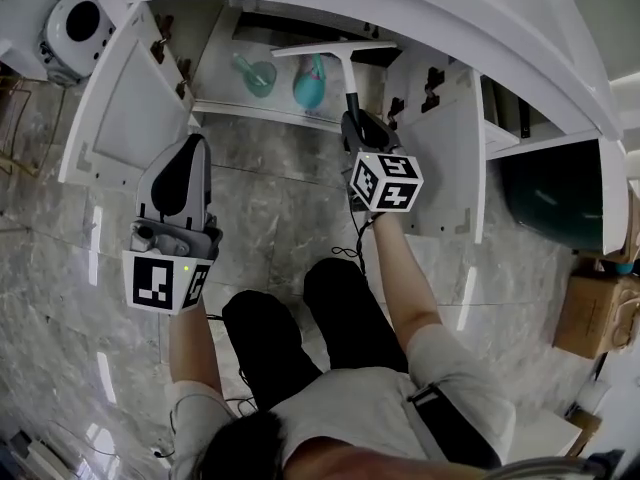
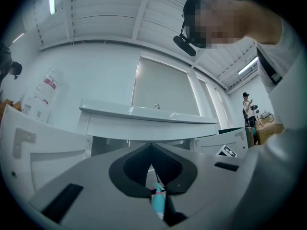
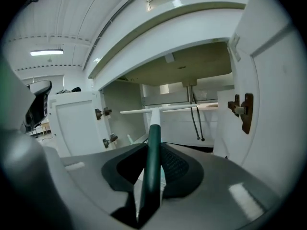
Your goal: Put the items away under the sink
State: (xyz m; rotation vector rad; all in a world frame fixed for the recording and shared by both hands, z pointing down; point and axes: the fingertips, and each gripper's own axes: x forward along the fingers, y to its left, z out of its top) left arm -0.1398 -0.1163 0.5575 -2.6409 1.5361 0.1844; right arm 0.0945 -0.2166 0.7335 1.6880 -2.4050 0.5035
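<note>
- My right gripper (image 1: 356,125) clamps the squeegee (image 1: 346,68) by its dark green handle, with the white blade at the open cabinet (image 1: 215,68) under the sink.
- My left gripper (image 1: 188,150) hangs outside the cabinet, jaws together, apparently empty.
- A teal bottle (image 1: 310,83) lies inside.

Left tongs (image 2: 151,154): tips closed together, nothing gripped. Teal bottle (image 2: 158,202) visible through lower gap. White sink cabinet (image 2: 144,121) ahead.

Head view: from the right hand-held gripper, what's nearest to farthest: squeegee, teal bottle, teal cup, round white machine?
1. The squeegee: clamped in the right hand-held gripper.
2. The teal bottle: just beyond, inside the cabinet.
3. The teal cup: farther left in the cabinet.
4. The round white machine: far upper left, outside the cabinet.
</note>
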